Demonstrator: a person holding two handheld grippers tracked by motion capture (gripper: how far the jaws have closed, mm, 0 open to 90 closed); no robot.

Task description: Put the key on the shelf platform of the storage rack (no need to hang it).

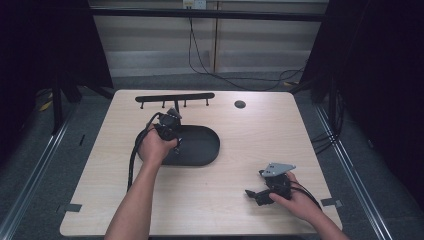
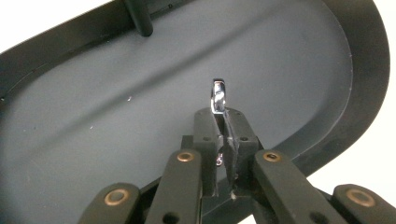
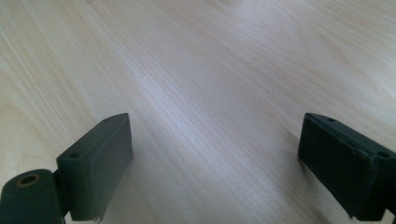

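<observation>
In the high view the left gripper (image 1: 172,131) sits left of centre, over the left part of a black oval tray (image 1: 202,147) that lies in the middle of the wooden table (image 1: 240,150). In the left gripper view its jaws are pressed together on a small shiny metal piece (image 2: 218,95), which stands upright out of the pads at the centre of the frame, above the tray's dark floor; whether the piece touches the floor cannot be told. The tray's rim curves along the right edge of that frame, and a black peg (image 2: 138,18) shows at the top, left of centre. The right gripper (image 1: 257,195) rests low on the table at the lower right of the high view, well apart from the tray. In the right gripper view its jaws stand wide apart over bare wood with nothing between them. A black rack (image 1: 175,97) lies near the table's far edge, above the tray.
</observation>
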